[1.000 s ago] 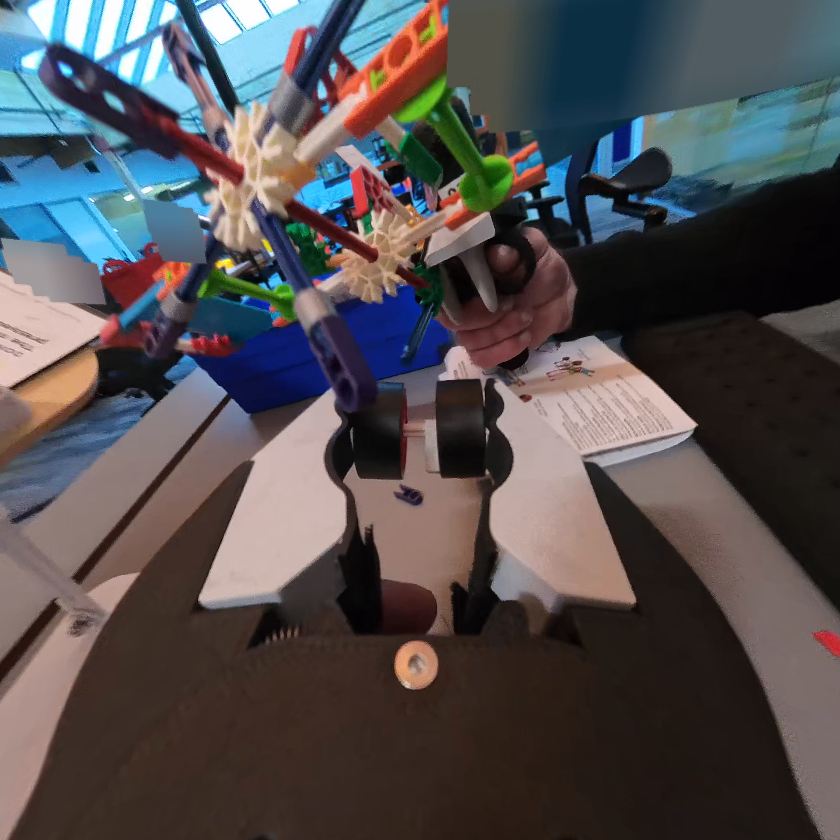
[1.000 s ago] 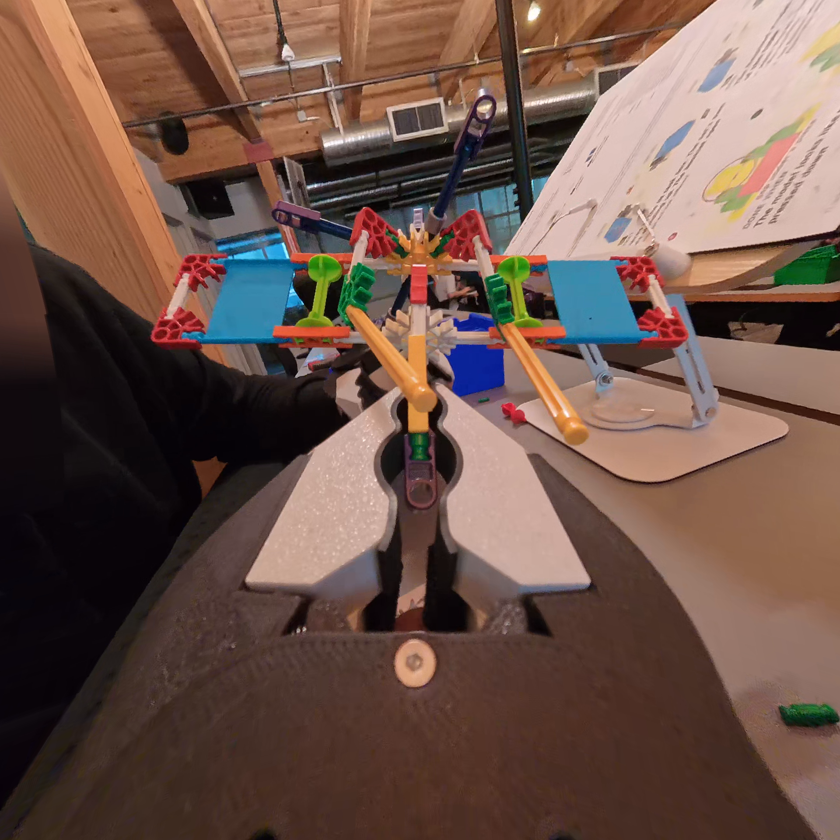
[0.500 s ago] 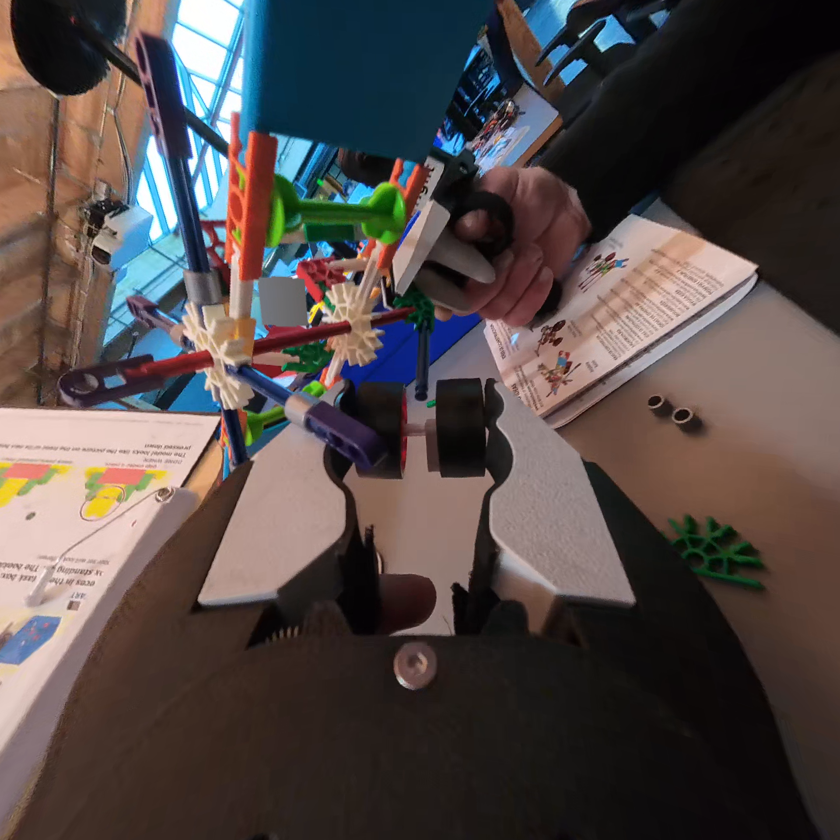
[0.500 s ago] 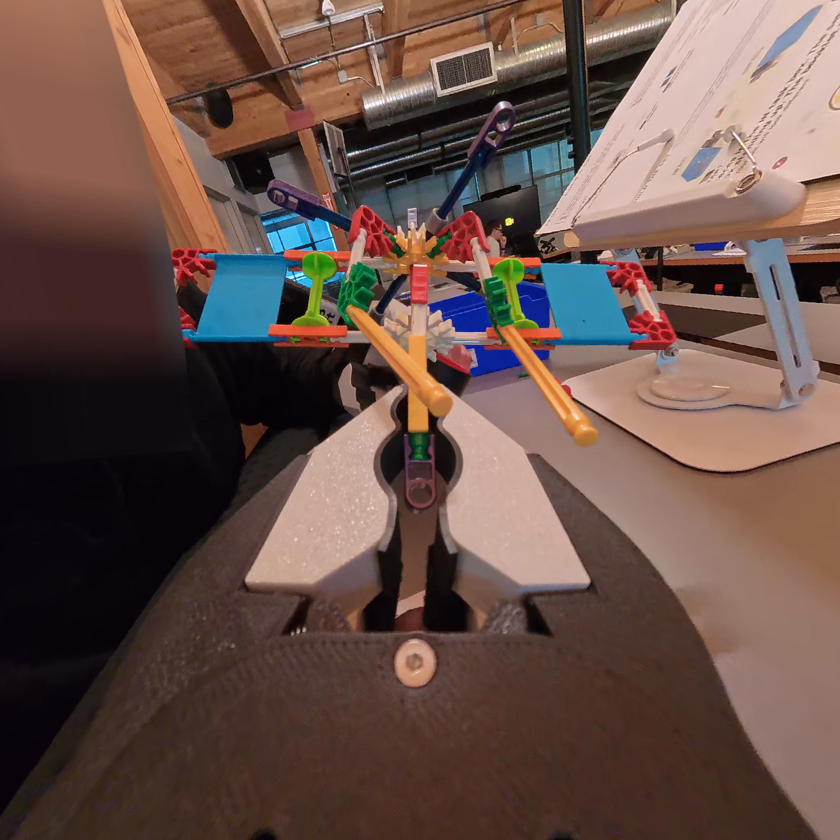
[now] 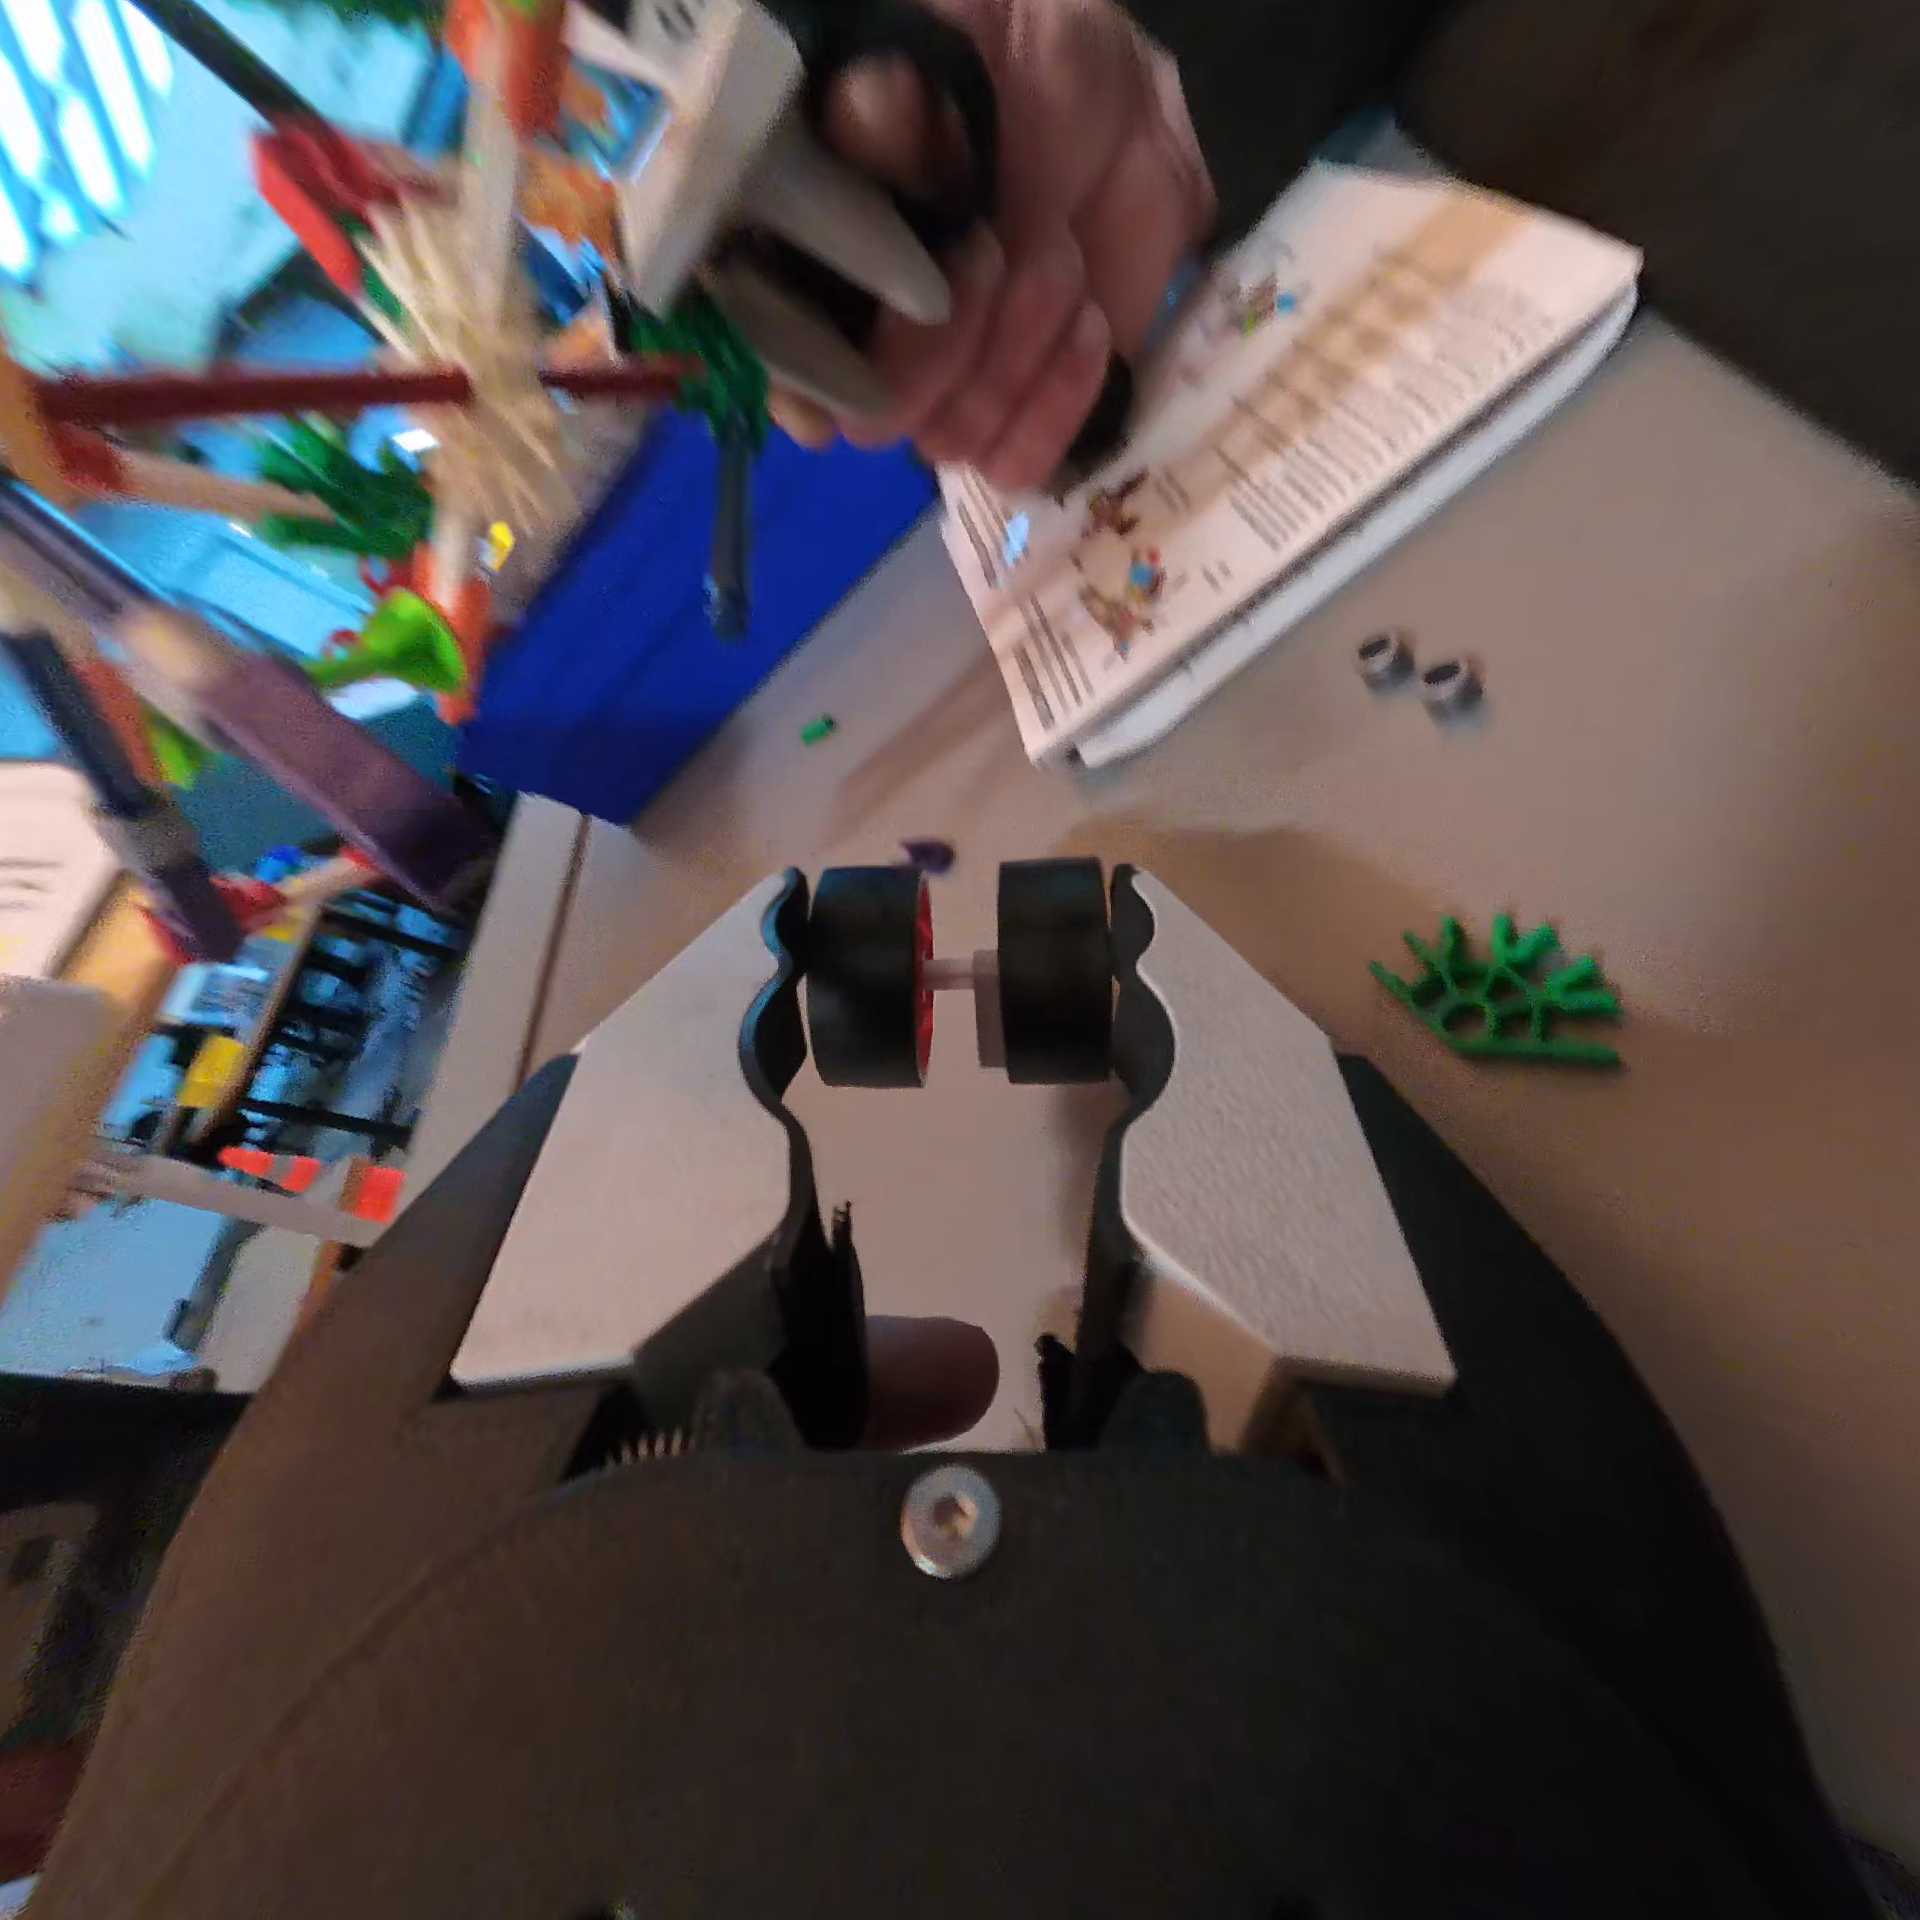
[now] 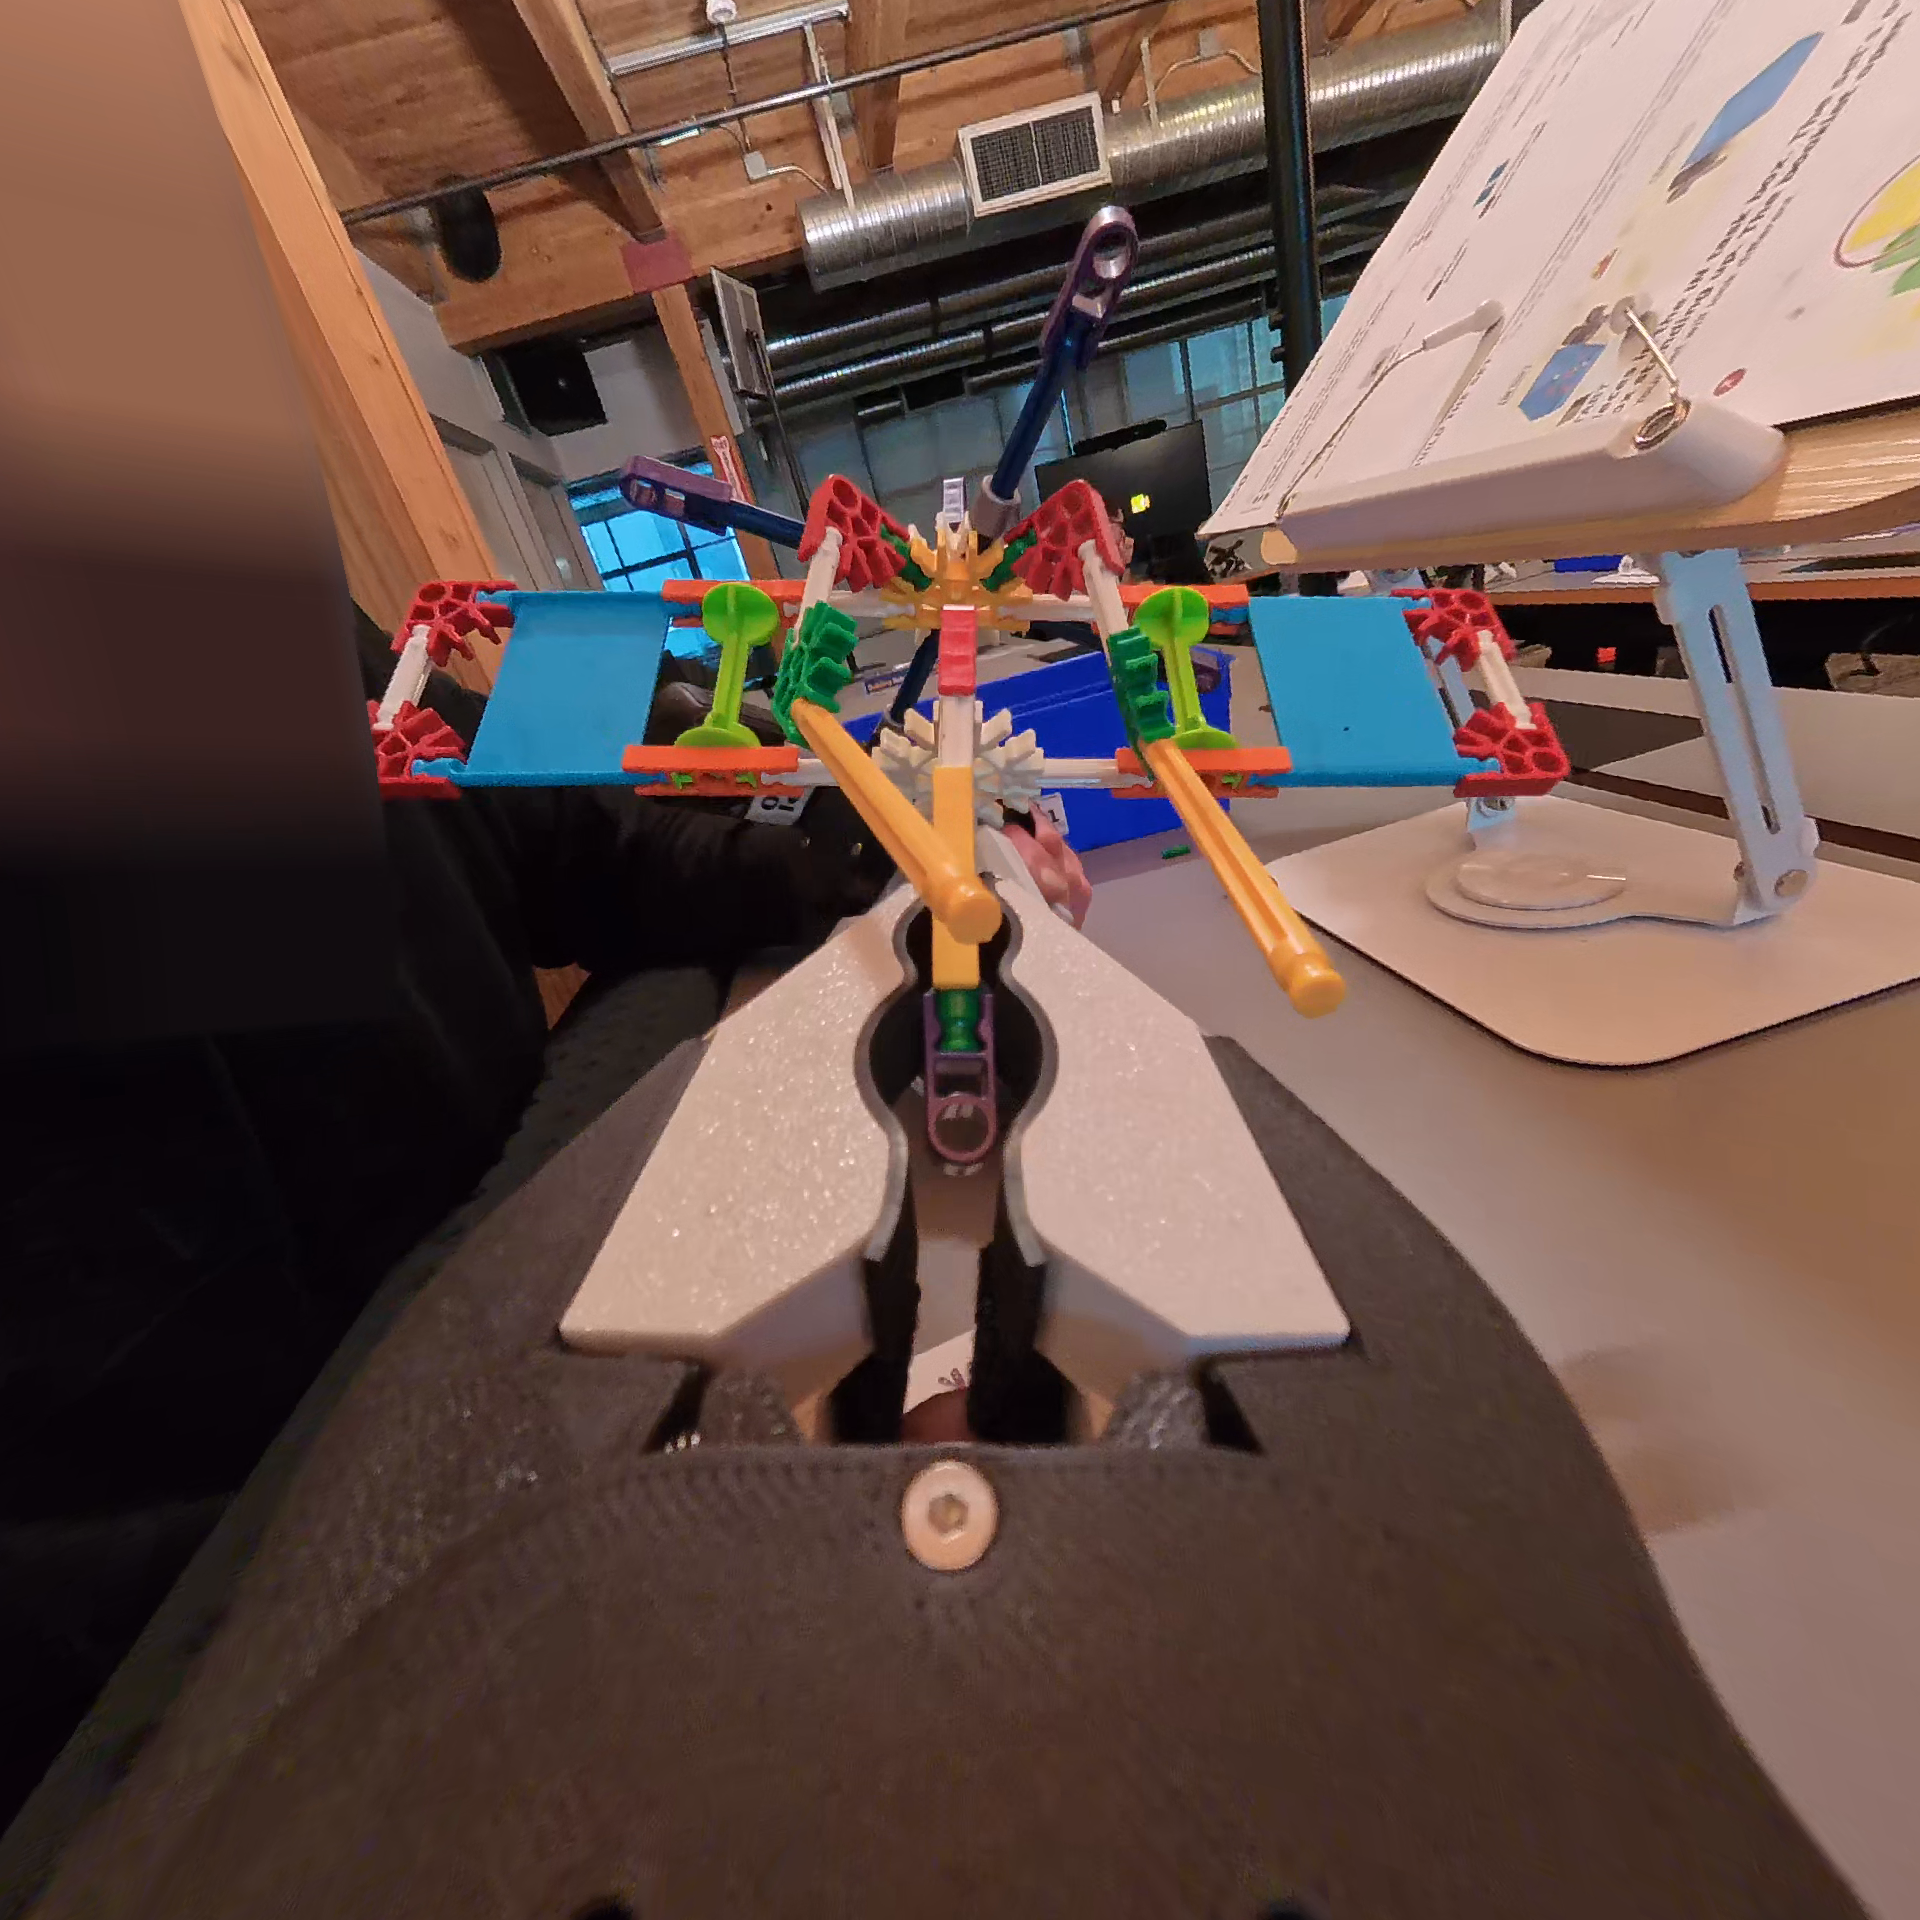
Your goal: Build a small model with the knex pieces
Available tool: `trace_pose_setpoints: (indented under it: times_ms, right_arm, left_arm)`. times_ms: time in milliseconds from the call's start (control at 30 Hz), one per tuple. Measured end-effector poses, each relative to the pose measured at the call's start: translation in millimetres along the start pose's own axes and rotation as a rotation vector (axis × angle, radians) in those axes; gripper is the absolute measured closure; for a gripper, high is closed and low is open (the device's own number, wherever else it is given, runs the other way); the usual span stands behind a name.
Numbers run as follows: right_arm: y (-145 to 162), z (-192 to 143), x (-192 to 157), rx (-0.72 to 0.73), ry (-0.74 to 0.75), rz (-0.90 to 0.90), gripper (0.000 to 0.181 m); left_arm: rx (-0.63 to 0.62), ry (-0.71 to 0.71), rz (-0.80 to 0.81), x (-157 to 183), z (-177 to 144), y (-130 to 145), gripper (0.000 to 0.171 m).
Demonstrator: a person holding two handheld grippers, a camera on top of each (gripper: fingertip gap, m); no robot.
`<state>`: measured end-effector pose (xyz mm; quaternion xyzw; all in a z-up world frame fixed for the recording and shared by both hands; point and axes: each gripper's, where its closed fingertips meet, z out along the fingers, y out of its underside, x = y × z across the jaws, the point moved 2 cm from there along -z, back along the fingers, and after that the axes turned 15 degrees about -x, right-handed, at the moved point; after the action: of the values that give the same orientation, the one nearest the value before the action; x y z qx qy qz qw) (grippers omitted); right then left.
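My left gripper [image 5: 958, 971] is shut on a pair of black wheels [image 5: 1051, 975] joined by a short white axle, held above the grey table. My right gripper [image 6: 958, 961] is shut on the yellow rod [image 6: 951, 883] at the tail of a colourful rod-and-connector model [image 6: 956, 675] with blue panels, red corners and two more yellow rods. The model is held up in the air. In the left wrist view the model [image 5: 436, 395] is blurred at upper left, with the right gripper and the hand [image 5: 997, 260] holding it above my wheels.
A green snowflake connector [image 5: 1496, 1003], two small grey rings [image 5: 1418, 675] and an open instruction booklet [image 5: 1278, 468] lie on the table. A blue bin [image 5: 665, 623] stands behind. A tilted book stand [image 6: 1621, 582] with a printed page stands at the right. The grippers' ends are close to 11 cm from one another.
The left gripper with the wheels has swung down and away from the model, which now sits higher and blurred in its view. The right gripper keeps holding the model, tilted slightly.
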<state>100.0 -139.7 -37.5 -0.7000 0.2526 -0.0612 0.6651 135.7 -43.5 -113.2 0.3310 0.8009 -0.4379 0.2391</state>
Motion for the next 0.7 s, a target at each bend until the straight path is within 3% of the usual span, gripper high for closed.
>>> trace_pose_setpoints:
  times_ms: [167, 467, 700]
  right_arm:
    - [3.3, 2.1, 2.2, -0.024, 0.011, 0.000, 0.178]
    - [17.2, 6.0, 14.9, -0.130, 0.089, 0.027, 0.178]
    - [31.7, 6.5, 23.7, -0.214, 0.101, 0.130, 0.178]
  left_arm:
    - [-0.075, 0.060, -0.077, 0.8, 1.9, 21.1, 0.115]
    - [-0.235, -0.006, -0.055, 1.6, -3.2, 37.8, 0.116]
    - [-0.297, 0.011, -0.159, -5.9, 4.7, 39.0, 0.135]
